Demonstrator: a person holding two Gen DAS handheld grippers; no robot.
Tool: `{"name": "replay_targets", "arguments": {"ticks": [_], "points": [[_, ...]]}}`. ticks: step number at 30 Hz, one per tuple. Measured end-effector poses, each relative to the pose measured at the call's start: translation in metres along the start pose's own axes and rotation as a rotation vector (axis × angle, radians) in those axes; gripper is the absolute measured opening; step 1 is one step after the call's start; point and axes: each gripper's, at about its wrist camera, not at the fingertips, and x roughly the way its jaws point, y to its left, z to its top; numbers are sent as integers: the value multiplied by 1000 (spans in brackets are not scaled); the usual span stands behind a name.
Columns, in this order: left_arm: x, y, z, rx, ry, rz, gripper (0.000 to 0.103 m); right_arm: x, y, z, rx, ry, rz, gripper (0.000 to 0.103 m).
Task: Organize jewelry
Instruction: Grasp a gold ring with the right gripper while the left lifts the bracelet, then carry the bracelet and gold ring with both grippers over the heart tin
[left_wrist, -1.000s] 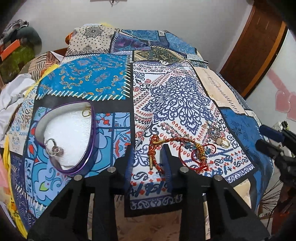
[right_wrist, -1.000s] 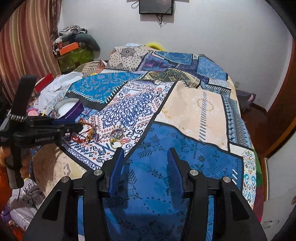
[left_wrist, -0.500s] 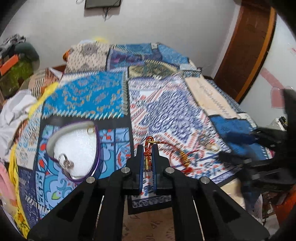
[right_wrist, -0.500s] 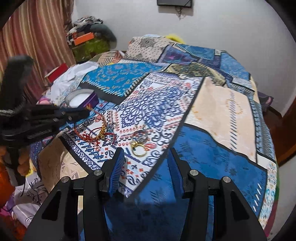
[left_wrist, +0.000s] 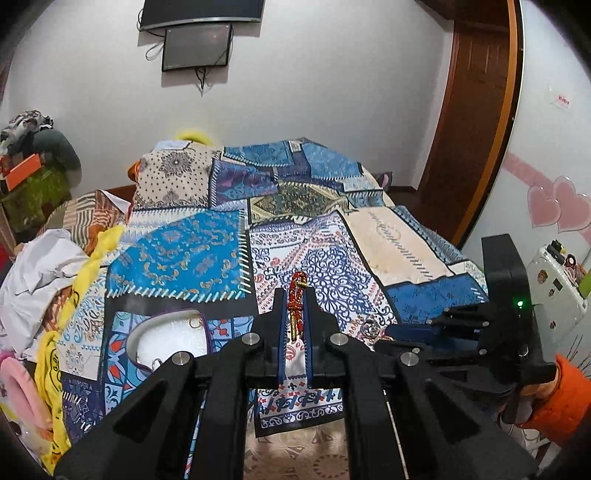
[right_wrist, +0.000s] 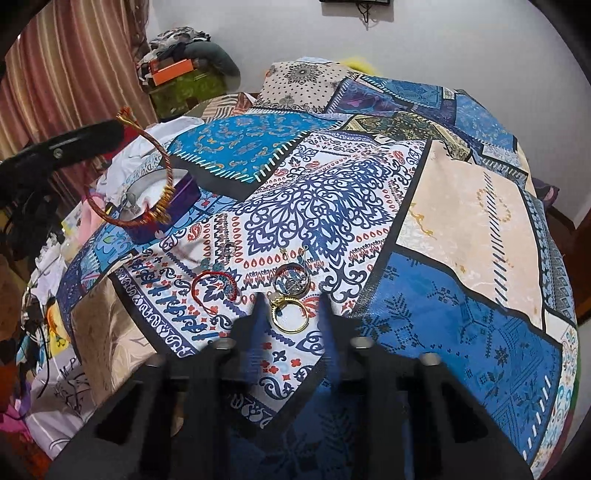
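Item: jewelry sort on a bed (right_wrist: 461, 229), partly done

Done, by the look of it: the purple box (right_wrist: 173, 199), near the bed's left edge, holds a silver ring (left_wrist: 157, 363) on its white foam lining and a thin gold ring (left_wrist: 194, 324) at its far rim

In hand: red cord bracelet (right_wrist: 147, 192), braided, stiff enough to keep its hoop shape, with gold metal beads and a gold end piece. The left gripper (left_wrist: 295, 325) is clenched on one end of it, and the loop hangs clear of the bed over the box. Likely next into the box

Left on the bed, near its front edge:
- thin red string bracelet (right_wrist: 214, 291), limp, lying in a loose ring
- silver ring (right_wrist: 291, 282), broad, with openwork
- gold ring (right_wrist: 290, 319), plain polished band, touching the silver one
- a small pair of teal-beaded earrings (right_wrist: 295, 254), too small to be sure of

Right gripper (right_wrist: 290, 314): fingers spread, blurred, either side of the gold ring, grasping nothing

Bed cover: printed patchwork, smooth and slightly glossy, in blue, cream and red panels
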Motion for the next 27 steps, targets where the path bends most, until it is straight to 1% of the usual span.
{"name": "replay_targets", "arguments": {"ticks": [6, 14, 20, 27], "points": [[-12, 3, 3, -5, -24, 13, 6, -9, 2, 1, 15, -12, 14, 17], [-35, 16, 8, -25, -78, 38, 6, -33, 8, 16, 43, -92, 12, 17], [-55, 32, 11, -32, -120, 78, 6, -50, 29, 39, 20, -171, 16, 17], [-64, 58, 8, -56, -133, 114, 6, -53, 57, 59, -12, -224, 45, 18]]}}
